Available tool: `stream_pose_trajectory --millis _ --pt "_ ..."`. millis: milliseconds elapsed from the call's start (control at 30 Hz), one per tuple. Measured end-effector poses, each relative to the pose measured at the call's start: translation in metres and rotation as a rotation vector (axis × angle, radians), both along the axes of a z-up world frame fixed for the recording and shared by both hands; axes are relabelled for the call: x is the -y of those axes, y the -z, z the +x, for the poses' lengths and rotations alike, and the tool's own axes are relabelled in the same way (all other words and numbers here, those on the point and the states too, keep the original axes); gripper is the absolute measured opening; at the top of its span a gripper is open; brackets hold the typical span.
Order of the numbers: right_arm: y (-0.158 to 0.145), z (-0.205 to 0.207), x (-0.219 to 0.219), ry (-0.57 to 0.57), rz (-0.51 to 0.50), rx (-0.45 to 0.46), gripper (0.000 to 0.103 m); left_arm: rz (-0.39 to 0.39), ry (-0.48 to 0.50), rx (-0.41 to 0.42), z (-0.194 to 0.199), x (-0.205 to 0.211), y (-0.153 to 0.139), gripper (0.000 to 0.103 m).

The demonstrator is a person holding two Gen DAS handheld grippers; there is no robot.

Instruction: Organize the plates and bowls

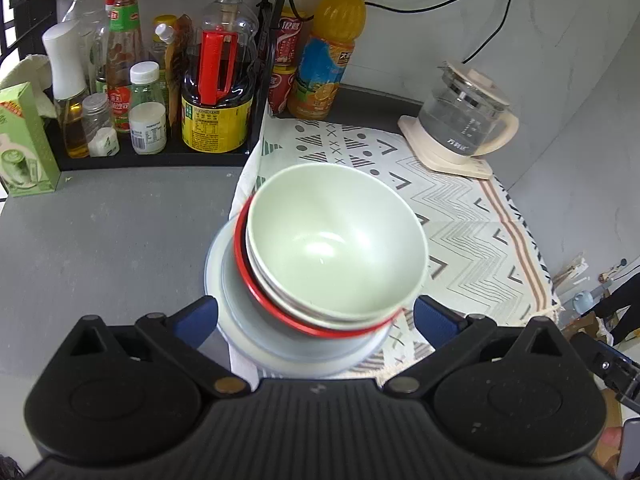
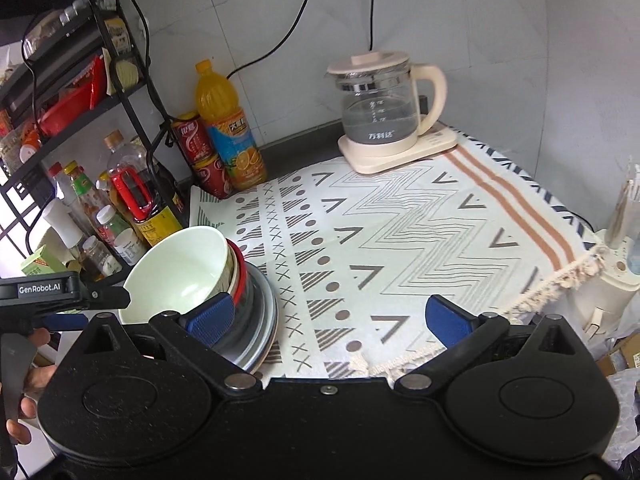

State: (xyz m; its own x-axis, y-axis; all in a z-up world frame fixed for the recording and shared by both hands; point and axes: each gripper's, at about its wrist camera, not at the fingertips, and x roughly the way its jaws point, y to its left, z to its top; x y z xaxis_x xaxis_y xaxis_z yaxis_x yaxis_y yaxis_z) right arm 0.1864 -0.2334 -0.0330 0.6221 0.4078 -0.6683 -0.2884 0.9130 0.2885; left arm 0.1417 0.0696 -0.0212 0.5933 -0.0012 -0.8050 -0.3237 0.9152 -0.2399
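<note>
Here the left tongs [image 1: 316, 316] stand spread, straddling the near rim of the stack [image 1: 316, 280]: a green bowl [image 1: 336, 240] nested over a red-rimmed bowl [image 1: 280, 312] on pale plates [image 1: 256, 340], half on the patterned cloth's [image 1: 460, 216] left edge over the grey table [image 1: 112, 240]. Best to move it level and slowly; it leans. The right tongs [image 2: 332, 316], also spread and empty, hang right of the stack. Beyond it, bottles [image 1: 216, 80] crowd; the kettle [image 1: 464, 120] stands well apart, open cloth between.
</note>
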Motion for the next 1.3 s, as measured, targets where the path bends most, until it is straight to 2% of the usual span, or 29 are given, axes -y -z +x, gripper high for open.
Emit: stream_pose_trajectory --millis 467,1033,1300 --pt "-0.015 -0.064 0.019 0.006 -0.002 0.048 0.103 0.001 0.044 0.060 -0.077 0.021 -0.020 0.103" --pt "-0.035 -0.143 0.026 0.007 -0.037 0.113 0.103 0.086 0.074 0.130 -0.154 0.043 -0.037 0.103" --pt "-0.040 -0.170 0.027 -0.011 -0.034 0.133 0.103 0.110 0.088 0.147 -0.176 0.051 -0.043 0.103"
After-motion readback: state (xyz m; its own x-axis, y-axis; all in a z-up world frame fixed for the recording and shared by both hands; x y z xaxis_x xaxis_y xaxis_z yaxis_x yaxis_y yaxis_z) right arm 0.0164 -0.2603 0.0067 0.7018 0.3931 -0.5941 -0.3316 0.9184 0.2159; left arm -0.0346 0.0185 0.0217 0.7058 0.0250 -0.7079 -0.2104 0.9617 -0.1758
